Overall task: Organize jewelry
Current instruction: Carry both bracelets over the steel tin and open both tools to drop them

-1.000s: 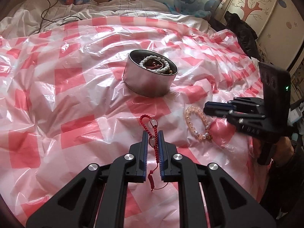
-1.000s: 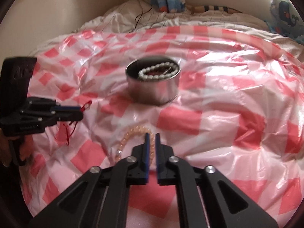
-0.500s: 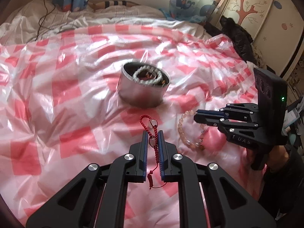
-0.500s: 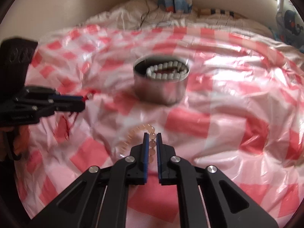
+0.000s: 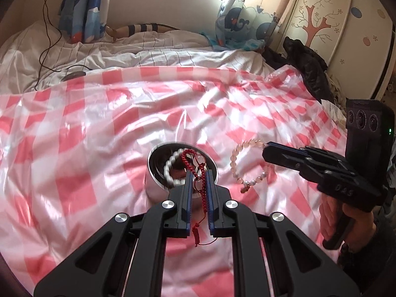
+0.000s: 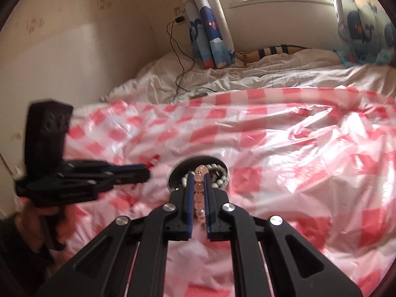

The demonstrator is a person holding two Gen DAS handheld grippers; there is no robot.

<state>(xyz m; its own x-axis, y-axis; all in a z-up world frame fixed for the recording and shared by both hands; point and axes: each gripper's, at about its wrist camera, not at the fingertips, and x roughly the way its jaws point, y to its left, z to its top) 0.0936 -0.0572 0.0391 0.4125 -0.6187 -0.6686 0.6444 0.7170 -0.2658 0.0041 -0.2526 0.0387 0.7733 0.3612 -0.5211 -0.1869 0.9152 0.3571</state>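
A round metal tin [image 5: 158, 170] sits on the red-and-white checked plastic sheet [image 5: 74, 128] and holds a white bead bracelet [image 5: 170, 170]. My left gripper [image 5: 198, 173] is shut on a red cord bracelet [image 5: 195, 163], held in the air just over the tin's near rim. My right gripper [image 6: 198, 175] is shut on a pink bead bracelet [image 6: 199, 188], lifted near the tin [image 6: 220, 168]. In the left wrist view the pink bracelet [image 5: 237, 163] hangs from the right gripper [image 5: 267, 148], to the right of the tin.
White rumpled bedding [image 5: 99, 57] lies beyond the sheet, with a black cable [image 5: 49, 49] on it. Whale-print curtains [image 5: 81, 7] hang at the back wall. A dark garment [image 5: 307, 66] lies by the wardrobe [image 5: 346, 24] at the right.
Both grippers have risen from the sheet with their bracelets and moved toward the tin. The red cord and pink beads, which lay on the sheet before, now hang in the air.
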